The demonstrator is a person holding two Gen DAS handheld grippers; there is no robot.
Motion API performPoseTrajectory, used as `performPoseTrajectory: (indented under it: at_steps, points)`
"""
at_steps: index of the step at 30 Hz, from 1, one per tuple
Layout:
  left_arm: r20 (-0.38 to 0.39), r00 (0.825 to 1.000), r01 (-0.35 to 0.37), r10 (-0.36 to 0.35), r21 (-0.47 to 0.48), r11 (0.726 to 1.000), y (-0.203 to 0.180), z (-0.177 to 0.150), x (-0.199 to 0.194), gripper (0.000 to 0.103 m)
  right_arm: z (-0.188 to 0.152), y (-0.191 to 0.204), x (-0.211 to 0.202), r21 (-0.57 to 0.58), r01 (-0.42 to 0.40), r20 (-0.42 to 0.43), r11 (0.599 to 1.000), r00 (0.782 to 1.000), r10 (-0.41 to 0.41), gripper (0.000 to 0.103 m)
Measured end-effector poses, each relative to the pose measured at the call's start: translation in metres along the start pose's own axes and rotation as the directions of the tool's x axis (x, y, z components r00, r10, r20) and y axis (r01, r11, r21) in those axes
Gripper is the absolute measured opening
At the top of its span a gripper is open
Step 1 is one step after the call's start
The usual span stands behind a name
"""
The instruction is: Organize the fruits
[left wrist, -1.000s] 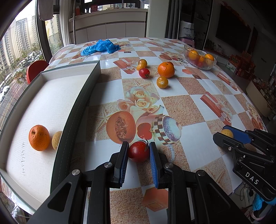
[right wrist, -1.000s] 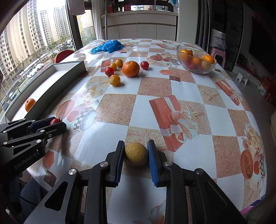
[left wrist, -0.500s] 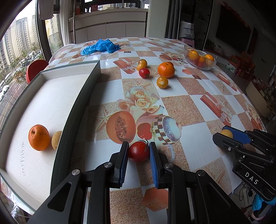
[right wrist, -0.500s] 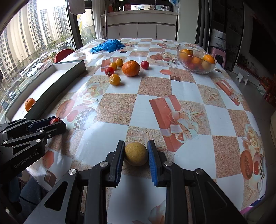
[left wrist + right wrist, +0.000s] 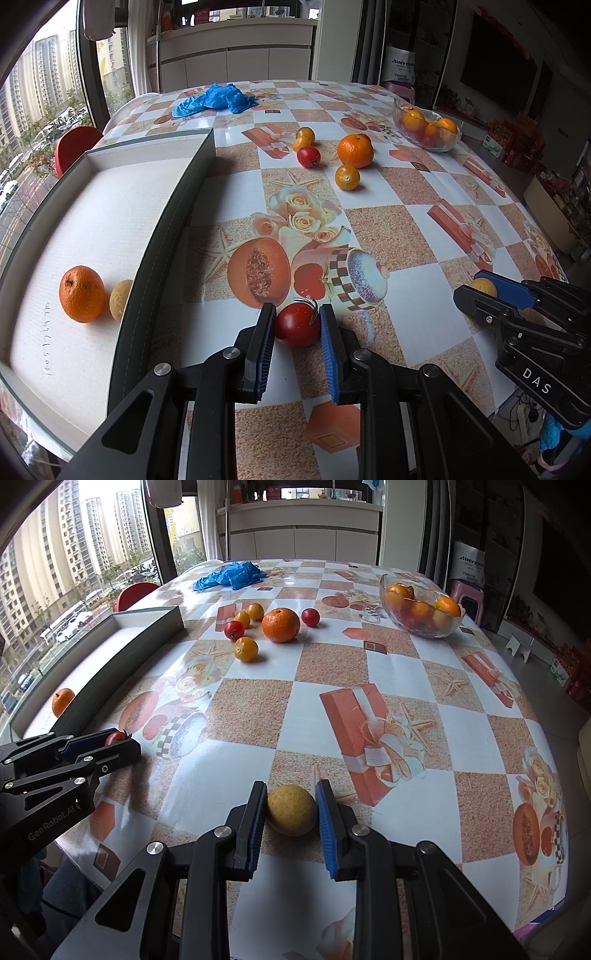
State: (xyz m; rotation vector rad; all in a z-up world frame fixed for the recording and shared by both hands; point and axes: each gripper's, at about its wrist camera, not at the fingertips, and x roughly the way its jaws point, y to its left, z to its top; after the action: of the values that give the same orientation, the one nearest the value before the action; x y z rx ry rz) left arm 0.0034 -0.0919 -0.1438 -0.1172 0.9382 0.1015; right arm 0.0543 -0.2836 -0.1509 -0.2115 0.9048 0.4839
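My left gripper [image 5: 297, 317] is shut on a red tomato [image 5: 297, 325] just above the patterned table, right of the green tray [image 5: 166, 236]. The tray holds an orange [image 5: 82, 294] and a yellow fruit [image 5: 120, 299]. My right gripper [image 5: 291, 797] is shut on a yellow lemon-like fruit [image 5: 291, 809] near the table's front edge. Loose fruit lies mid-table: a large orange [image 5: 355, 150], a small orange [image 5: 347, 177], a red tomato [image 5: 309, 156] and small yellow fruits [image 5: 303, 138]. The left gripper also shows in the right wrist view [image 5: 122, 740].
A glass bowl [image 5: 421, 605] of oranges stands at the far right. A blue crumpled cloth [image 5: 216, 99] lies at the far end. A red chair [image 5: 75, 144] stands beyond the tray, by the window. The table's right edge drops to the floor.
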Motion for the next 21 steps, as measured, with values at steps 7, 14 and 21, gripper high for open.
performPoseTrajectory:
  at_steps: [7,14,21]
  points:
    - [-0.002,1.000,0.019,-0.019,-0.016,1.000,-0.002,0.000,-0.002,0.025,0.002,0.001,0.001,-0.004,0.008,-0.012,1.000,1.000,-0.008,0.029]
    - [-0.020,0.996,0.081,-0.083,-0.068,0.994,0.010,0.006,0.002,0.025,0.004,-0.001,-0.001,0.031,0.001,-0.044,1.000,0.999,0.001,0.029]
    - [0.016,0.989,0.150,-0.149,-0.102,0.983,0.015,0.013,-0.011,0.025,0.015,0.003,-0.019,0.027,-0.005,-0.031,1.000,1.000,0.006,0.029]
